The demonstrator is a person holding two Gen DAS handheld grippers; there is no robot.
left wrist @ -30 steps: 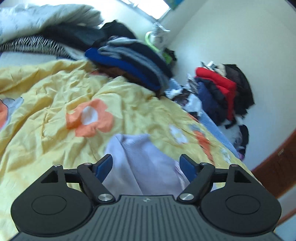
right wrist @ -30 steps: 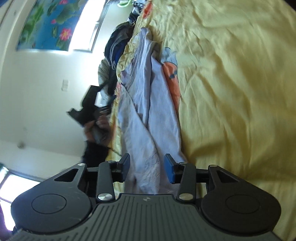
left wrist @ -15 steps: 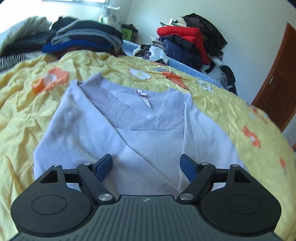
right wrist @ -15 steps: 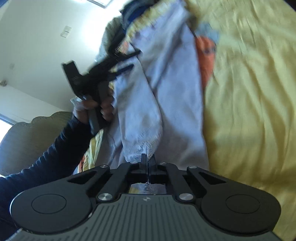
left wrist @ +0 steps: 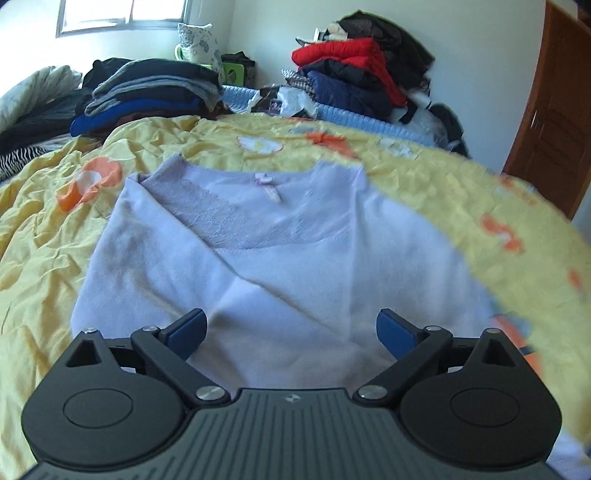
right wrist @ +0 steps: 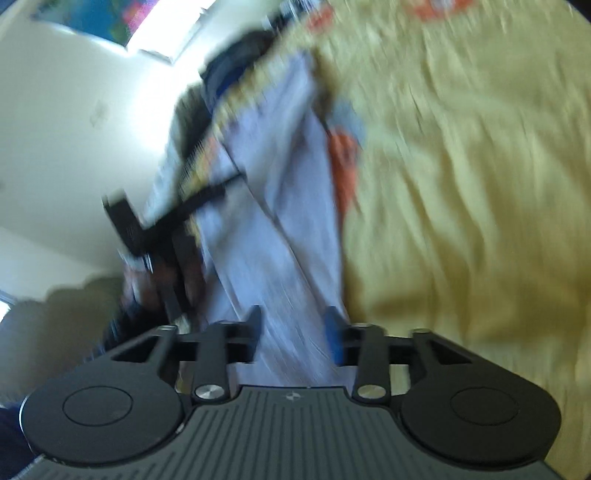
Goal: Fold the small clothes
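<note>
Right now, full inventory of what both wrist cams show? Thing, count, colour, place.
top: 1, pale lilac with lace neckline, spread flat on the bed, neckline away from the left camera
bedspread: 1, yellow with orange and white flowers, under the top
folded clothes stack: 1, blue, grey and black, far end of bed, left
clothes heap: 1, red, navy and black, against the far wall
blanket: 1, light blue, far edge of bed
door: 1, brown wood, right edge
window: 1, bright, top left
left gripper: black, blue pads, open over the top's near part, jaws just widened, gripping nothing
right gripper: black, open after reopening, top's fabric between the pads; blurred
</note>
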